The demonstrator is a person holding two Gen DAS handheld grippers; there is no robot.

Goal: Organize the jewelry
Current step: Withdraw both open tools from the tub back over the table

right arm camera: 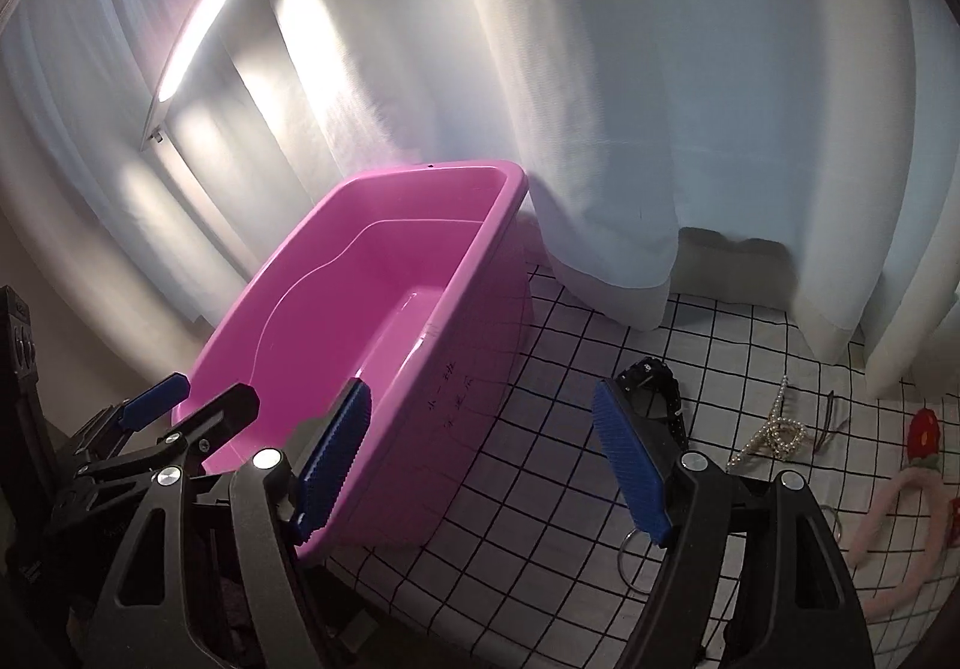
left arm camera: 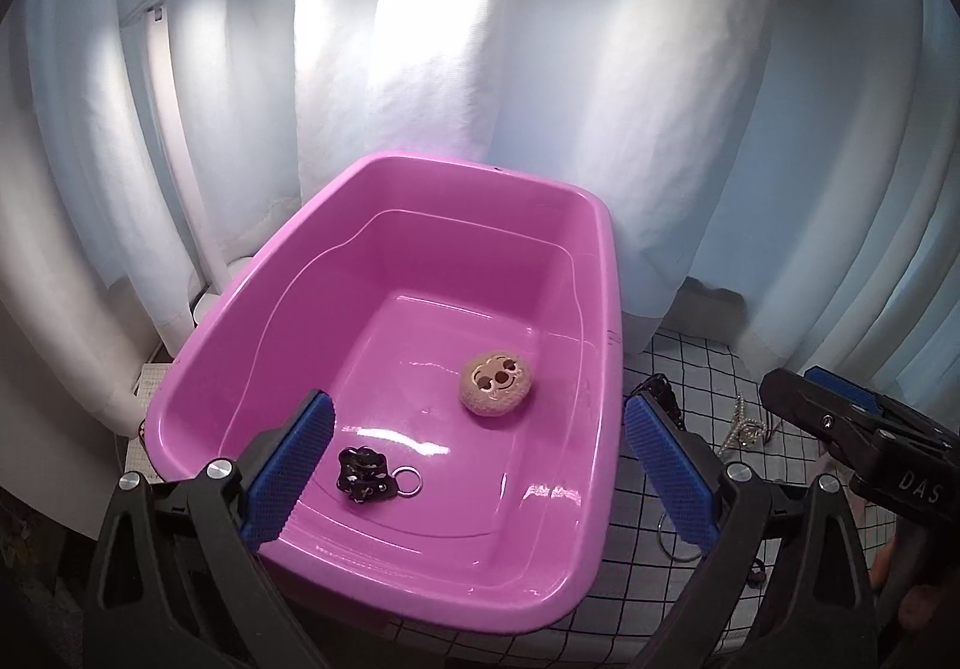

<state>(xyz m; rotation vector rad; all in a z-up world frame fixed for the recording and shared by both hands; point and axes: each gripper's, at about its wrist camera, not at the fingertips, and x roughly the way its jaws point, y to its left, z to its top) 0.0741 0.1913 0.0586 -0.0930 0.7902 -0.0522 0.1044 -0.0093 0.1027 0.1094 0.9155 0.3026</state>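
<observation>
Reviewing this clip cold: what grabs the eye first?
The big pink tub fills the middle, standing on a grid-patterned cloth before white curtains. On its floor lie a tan smiling-face charm and a black keychain. Right of the tub, a pearl hair clip waits on the cloth.

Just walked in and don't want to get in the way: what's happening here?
Someone is sorting accessories into a pink plastic tub with two hand-held tongs. A round tan smiley-face charm and a black keyring charm already lie inside. The left tongs are open and empty over the tub; the right tongs are open beside it. A pearl hair clip and black watch wait on the checked cloth.
</observation>
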